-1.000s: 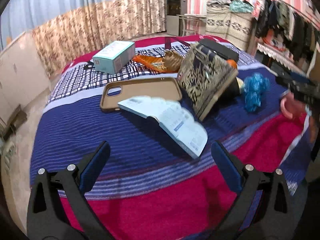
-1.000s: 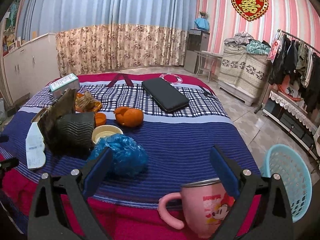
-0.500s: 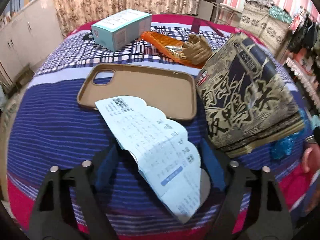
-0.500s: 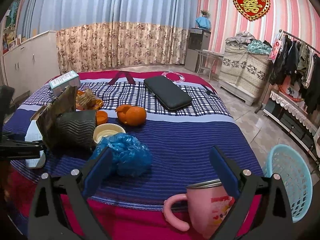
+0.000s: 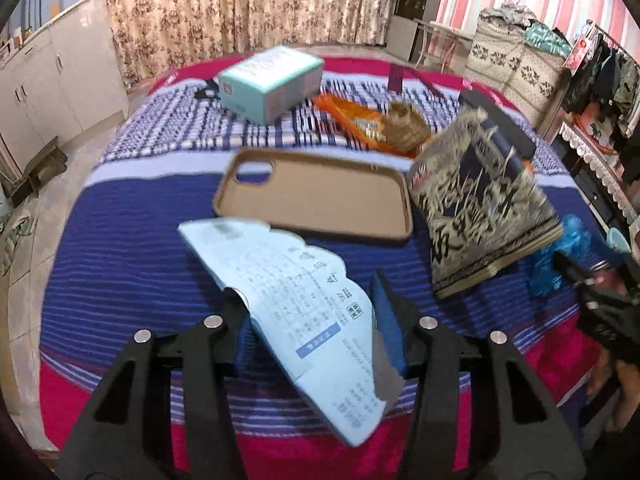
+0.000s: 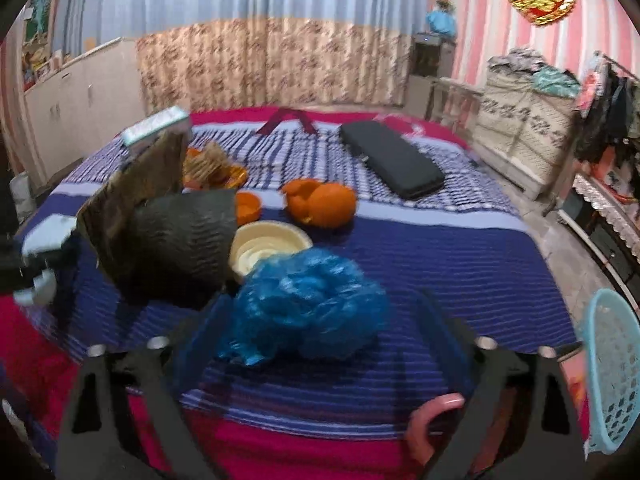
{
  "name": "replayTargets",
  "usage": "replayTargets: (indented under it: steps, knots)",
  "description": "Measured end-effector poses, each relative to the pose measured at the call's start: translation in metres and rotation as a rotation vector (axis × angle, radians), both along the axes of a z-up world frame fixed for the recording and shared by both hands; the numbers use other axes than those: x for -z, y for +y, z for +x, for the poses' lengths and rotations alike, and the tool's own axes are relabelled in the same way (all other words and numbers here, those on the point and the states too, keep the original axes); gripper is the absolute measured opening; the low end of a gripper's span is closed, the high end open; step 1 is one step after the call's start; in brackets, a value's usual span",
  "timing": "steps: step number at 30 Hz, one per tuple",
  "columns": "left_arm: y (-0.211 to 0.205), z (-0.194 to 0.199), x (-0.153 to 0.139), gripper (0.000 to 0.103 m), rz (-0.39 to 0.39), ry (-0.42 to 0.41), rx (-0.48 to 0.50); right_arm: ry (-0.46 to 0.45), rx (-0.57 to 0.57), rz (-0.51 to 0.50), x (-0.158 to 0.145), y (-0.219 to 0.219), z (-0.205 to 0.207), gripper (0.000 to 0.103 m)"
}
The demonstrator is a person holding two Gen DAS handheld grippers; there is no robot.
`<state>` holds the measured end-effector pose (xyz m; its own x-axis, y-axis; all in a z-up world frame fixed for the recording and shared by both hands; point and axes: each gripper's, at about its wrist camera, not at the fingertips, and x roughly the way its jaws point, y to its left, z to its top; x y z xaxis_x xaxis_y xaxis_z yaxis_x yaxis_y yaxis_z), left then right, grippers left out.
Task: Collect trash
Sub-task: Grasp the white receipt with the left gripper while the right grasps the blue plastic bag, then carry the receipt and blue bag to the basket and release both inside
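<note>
Paper slip [image 5: 304, 300]: lower centre, left view, clenched btwn left gripper [image 5: 316, 340] pads, tilted off bedspread [image 5: 120, 240], prob for binning. Right gripper [image 6: 320, 344] spread wide, straddling blue plastic bag [image 6: 308, 304], centre frame, prob next pick; laundry basket [image 6: 612, 376] lower right

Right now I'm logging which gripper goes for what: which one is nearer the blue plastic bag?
Right. The right gripper has the blue plastic bag between its open fingers; the left gripper is off beside it, around the paper slip.
</note>
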<state>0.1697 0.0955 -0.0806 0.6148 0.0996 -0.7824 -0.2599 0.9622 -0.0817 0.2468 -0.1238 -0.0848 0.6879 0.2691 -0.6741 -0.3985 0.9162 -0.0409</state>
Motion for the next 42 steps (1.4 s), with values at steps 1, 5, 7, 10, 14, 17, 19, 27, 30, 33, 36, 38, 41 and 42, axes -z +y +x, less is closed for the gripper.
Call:
replayTargets:
  steps: [1,5,7,10,14,17,19,27,30,33,36,38,41,42]
  knots:
    - [0.0,0.0,-0.004,0.049,0.007,-0.009,-0.001,0.016,-0.017,0.006,0.002,0.001,0.001,0.061]
    - [-0.01,0.002,-0.022,0.048,0.054,-0.054,0.011,-0.011,-0.052,0.044,-0.007,-0.003,-0.005,0.038]
    - [-0.016,0.004,-0.032,0.048,0.07,-0.081,0.026,-0.063,-0.052,0.067,-0.02,-0.011,-0.013,0.035]
    - [-0.026,0.006,-0.047,0.048,0.099,-0.124,0.045,-0.138,-0.032,0.096,-0.041,-0.027,-0.023,0.034]
    - [-0.048,0.011,-0.068,0.047,0.12,-0.183,0.085,-0.212,0.041,0.107,-0.064,-0.063,-0.03,0.034]
    - [-0.07,0.02,-0.081,0.009,0.113,-0.211,0.137,-0.245,0.122,0.108,-0.075,-0.101,-0.03,0.034]
    - [-0.089,0.03,-0.087,0.009,0.09,-0.221,0.177,-0.263,0.172,0.102,-0.079,-0.124,-0.031,0.034]
    - [-0.14,0.05,-0.092,0.005,0.098,-0.243,0.255,-0.27,0.345,0.132,-0.082,-0.208,-0.03,0.034]
    - [-0.149,0.049,-0.1,0.005,0.131,-0.262,0.265,-0.265,0.375,0.138,-0.08,-0.223,-0.027,0.034]
    - [-0.145,0.047,-0.113,0.005,0.132,-0.29,0.251,-0.259,0.387,0.137,-0.077,-0.231,-0.027,0.034]
    - [-0.139,0.046,-0.123,0.005,0.13,-0.299,0.241,-0.263,0.395,0.136,-0.077,-0.235,-0.028,0.034]
    - [-0.137,0.047,-0.128,0.005,0.118,-0.303,0.238,-0.266,0.405,0.144,-0.077,-0.24,-0.029,0.034]
    - [-0.146,0.05,-0.133,0.005,0.12,-0.314,0.244,-0.27,0.424,0.159,-0.077,-0.247,-0.031,0.034]
    - [-0.152,0.052,-0.134,0.005,0.12,-0.317,0.254,-0.272,0.432,0.164,-0.077,-0.251,-0.032,0.034]
